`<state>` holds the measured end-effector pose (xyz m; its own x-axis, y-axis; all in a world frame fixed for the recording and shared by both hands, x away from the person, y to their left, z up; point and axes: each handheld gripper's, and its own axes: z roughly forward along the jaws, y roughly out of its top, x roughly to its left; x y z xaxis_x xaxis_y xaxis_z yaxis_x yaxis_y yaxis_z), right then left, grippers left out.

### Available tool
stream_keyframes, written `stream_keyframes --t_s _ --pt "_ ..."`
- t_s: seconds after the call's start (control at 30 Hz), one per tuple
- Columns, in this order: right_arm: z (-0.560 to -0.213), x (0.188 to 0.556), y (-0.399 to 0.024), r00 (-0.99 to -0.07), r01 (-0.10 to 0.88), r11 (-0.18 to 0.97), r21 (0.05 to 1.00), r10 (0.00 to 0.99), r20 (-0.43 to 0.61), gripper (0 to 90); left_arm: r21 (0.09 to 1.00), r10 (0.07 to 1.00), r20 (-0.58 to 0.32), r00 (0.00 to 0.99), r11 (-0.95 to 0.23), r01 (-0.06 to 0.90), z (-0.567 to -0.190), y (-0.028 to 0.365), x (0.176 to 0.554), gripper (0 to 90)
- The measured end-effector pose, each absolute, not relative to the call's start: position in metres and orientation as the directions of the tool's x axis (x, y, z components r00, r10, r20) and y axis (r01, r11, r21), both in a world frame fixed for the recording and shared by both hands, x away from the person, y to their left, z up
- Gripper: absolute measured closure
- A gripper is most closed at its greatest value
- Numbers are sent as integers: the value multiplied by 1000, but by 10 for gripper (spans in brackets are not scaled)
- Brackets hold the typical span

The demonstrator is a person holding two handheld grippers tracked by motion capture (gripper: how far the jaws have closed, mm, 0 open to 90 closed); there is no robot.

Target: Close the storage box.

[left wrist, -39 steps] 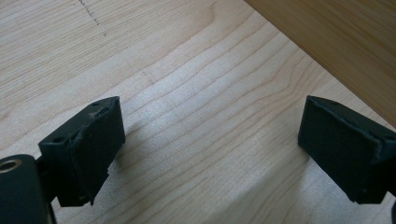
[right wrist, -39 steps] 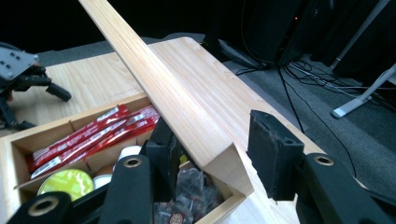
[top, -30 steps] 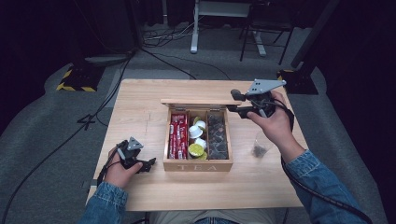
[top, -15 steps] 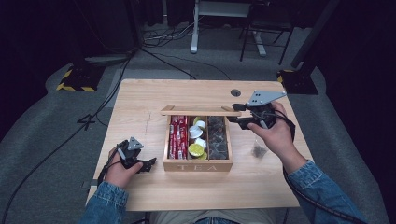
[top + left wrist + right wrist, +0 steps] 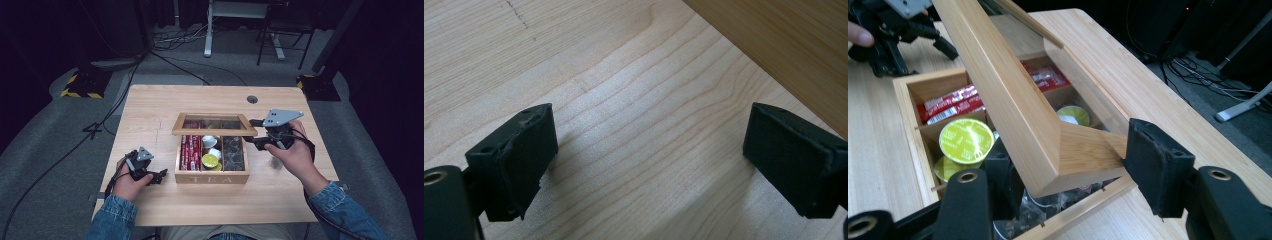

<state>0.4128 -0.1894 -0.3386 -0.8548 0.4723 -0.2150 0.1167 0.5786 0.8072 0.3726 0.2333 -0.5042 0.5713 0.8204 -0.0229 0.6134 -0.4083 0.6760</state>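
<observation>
Bamboo lid (image 5: 215, 131) of the tea box (image 5: 212, 176), mid-desk, is hanging half shut while you are lowering it. Your right gripper (image 5: 256, 141) is bracketing the lid's right corner; its jaws have just been opening, the far pad touching the edge, the other loose. Your left gripper (image 5: 159, 176) is resting by the box's left wall, jaws spread, holding nothing. Next, I judge, you are easing the lid down gently, then pulling clear.
</observation>
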Motion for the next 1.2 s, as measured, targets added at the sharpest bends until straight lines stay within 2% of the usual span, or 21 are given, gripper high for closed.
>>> stream_keyframes --t_s 0.6,1.2 --pt "-363 391 -184 -850 71 641 764 440 -290 347 679 821 -23 571 -406 611 -505 233 373 78" --pt "-387 381 -183 -854 100 677 729 435 -286 281 679 820 -22 572 -408 611 -505 232 373 78"
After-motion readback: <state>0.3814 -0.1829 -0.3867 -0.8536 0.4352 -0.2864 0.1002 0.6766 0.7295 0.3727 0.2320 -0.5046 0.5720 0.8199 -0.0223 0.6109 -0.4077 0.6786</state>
